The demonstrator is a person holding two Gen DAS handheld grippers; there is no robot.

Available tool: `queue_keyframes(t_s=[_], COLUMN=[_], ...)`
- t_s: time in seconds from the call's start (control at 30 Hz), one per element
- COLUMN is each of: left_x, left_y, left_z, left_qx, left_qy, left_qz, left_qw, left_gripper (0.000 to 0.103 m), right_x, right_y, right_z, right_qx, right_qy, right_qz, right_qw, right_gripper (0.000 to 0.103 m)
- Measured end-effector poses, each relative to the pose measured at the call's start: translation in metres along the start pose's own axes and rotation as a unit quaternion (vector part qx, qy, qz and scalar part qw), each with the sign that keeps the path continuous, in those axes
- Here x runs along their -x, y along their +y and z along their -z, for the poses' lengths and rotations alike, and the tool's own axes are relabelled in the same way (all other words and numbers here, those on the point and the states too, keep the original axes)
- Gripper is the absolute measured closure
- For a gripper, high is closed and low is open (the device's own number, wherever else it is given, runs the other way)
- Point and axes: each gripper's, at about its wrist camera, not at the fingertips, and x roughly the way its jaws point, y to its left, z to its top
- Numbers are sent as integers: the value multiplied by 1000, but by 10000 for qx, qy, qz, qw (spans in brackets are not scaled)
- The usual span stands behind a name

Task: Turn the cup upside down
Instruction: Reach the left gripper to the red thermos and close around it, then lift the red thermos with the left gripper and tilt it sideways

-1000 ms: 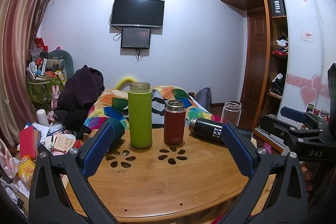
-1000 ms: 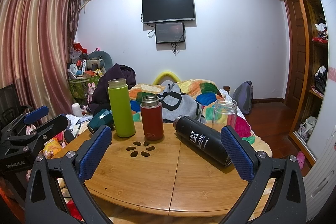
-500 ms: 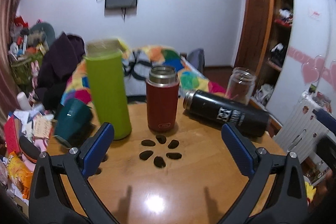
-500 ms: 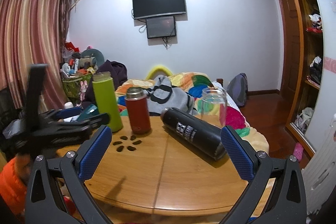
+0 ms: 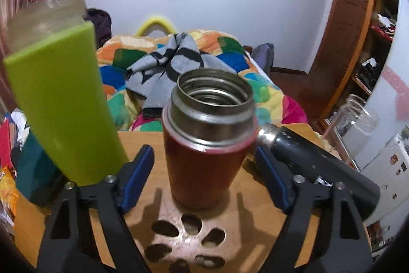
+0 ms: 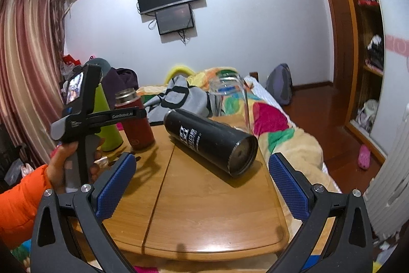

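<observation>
Left wrist view: left gripper (image 5: 204,165) spread wide, nothing clamped — red cup (image 5: 207,142) upright between its blue pads, mouth up, on the wooden table (image 5: 255,219). Green bottle (image 5: 61,104) just left, black flask (image 5: 322,168) lying right.

Right wrist view: right gripper (image 6: 202,183) wide apart, nothing held — black flask (image 6: 209,140) ahead; red cup (image 6: 136,123) far left.

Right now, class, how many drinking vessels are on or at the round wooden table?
5: green bottle at the left, teal cup behind it, red flask between the left gripper's open fingers, black flask lying down, glass jar beyond it. Others may be hidden.
</observation>
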Motion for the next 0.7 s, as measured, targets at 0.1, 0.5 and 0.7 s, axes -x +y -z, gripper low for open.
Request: queue_keyframes(t_s=[0.1,0.5,0.7], left_x=[-5,53,96], left_y=[-5,-10,-16], left_z=[3,41,74], left_qx=[-105,-825,-1232], left_qy=[48,281,218], left_qz=[-89,658,1005], left_qw=[9999,9940,9870], left_gripper=[40,41,41], right_x=[-2,-4,-2], right_y=[-4,16,26], right_z=[2,5,9], right_qx=[-27,221,349], right_qy=[43,24,20], right_qz=[19,-91,-190], right_qw=[10000,9997,9992], right_gripper=[0,0,0])
